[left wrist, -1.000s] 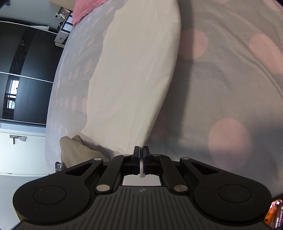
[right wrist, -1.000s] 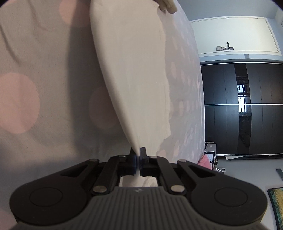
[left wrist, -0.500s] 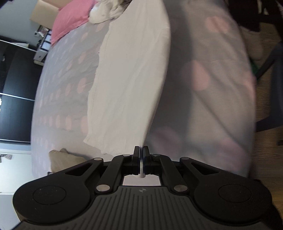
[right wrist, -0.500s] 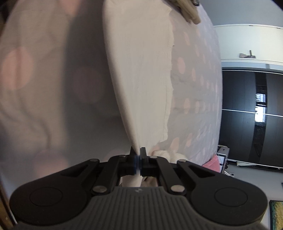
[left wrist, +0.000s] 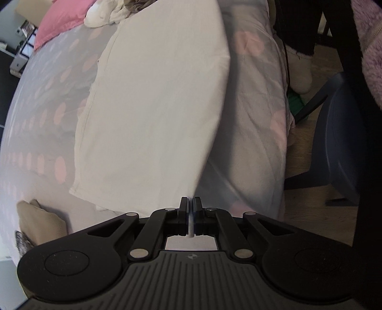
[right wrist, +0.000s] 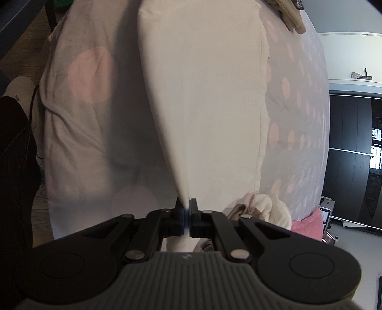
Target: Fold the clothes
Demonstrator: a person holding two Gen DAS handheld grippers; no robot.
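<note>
Left gripper point(left wrist: 190, 205) and right gripper point(right wrist: 185, 206) each pinch a corner of the white cloth point(left wrist: 152, 107), lifted over the bed point(left wrist: 253, 124). Keep the held edge taut and level. Lay it square onto the far edge.

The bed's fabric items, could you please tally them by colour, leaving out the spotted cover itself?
White: 1, the white garment pinched by the left gripper and right gripper.
Cream: 1, the cream bundle.
Tan: 1, the tan garment.
Pink: 1, the pink pillow.
Total: 4.
</note>
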